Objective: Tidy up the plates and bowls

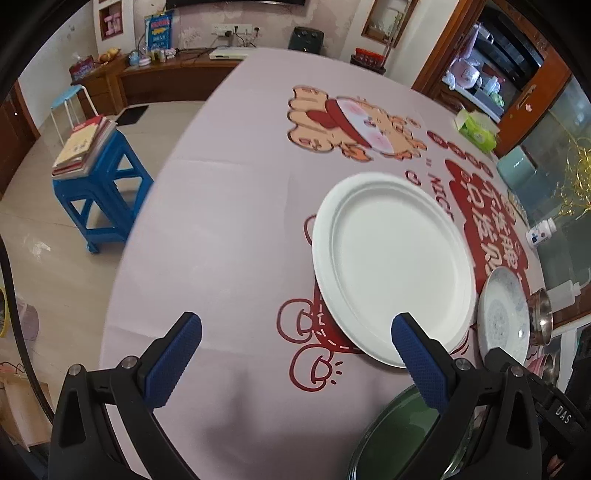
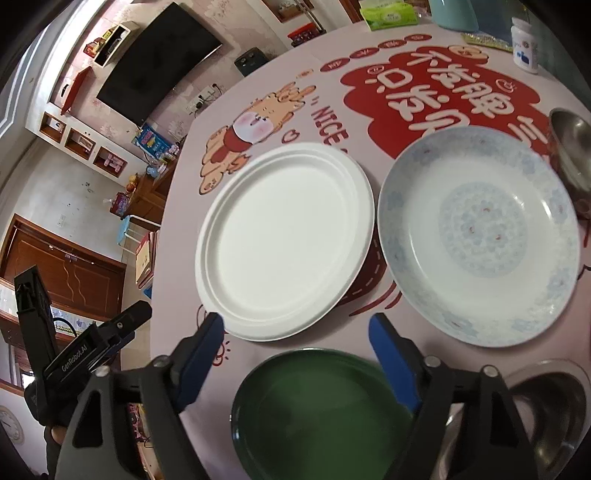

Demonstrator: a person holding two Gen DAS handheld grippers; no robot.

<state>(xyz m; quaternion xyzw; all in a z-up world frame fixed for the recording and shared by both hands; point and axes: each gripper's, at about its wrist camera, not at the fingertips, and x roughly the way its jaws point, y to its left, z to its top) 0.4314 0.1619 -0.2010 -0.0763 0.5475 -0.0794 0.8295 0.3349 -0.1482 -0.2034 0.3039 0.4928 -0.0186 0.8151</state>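
Observation:
A stack of white paper plates [image 1: 391,266] [image 2: 284,240] lies mid-table on the printed cloth. To its right is a blue-patterned ceramic plate [image 1: 502,314] [image 2: 480,236]. A dark green plate [image 1: 399,432] [image 2: 317,406] sits nearest me. My left gripper [image 1: 299,332] is open over bare cloth, and its right finger [image 1: 417,354] overlaps the near rim of the white stack. My right gripper [image 2: 295,325] is open above the green plate's far rim, and its pads press on nothing. One steel bowl [image 2: 546,406] sits beside the green plate and another [image 2: 572,144] [image 1: 541,314] beyond the patterned plate.
A green tissue box [image 1: 476,133] [image 2: 388,14], a white bottle [image 1: 541,232] [image 2: 524,48] and a teal container [image 1: 513,170] stand along the table's far right. The table edge [image 1: 122,258] curves down the left. A blue stool [image 1: 99,195] with books stands on the floor beyond it.

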